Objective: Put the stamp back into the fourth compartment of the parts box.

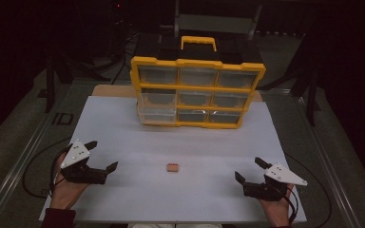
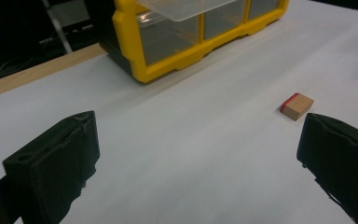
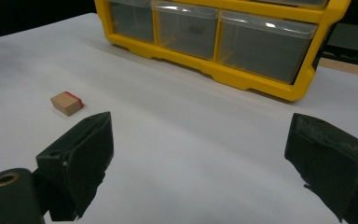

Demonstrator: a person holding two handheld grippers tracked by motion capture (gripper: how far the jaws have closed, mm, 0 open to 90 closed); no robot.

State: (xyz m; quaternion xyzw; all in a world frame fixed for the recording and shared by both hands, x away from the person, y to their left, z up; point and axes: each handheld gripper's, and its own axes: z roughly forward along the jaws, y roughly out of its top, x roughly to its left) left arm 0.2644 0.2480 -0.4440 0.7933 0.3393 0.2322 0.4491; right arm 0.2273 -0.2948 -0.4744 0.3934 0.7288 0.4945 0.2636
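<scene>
From the high view, a yellow drawer box (image 1: 197, 90) with a handle on top stands near the far edge of the white surface (image 1: 123, 128). Its see-through drawers look empty from here. A small wooden block (image 1: 172, 167) lies alone in the middle of the surface, closer to the near edge. The left hand-held gripper (image 1: 104, 155) sits by the near left corner and the right hand-held gripper (image 1: 250, 170) by the near right corner. Both are spread wide and hold nothing. In the left gripper view, the bottom corner drawer (image 2: 189, 7) is pulled out a bit, and the block (image 2: 298, 106), with one red end, lies apart from the black jaws. In the right gripper view, one middle drawer has a small dark thing (image 3: 196, 30) inside.
</scene>
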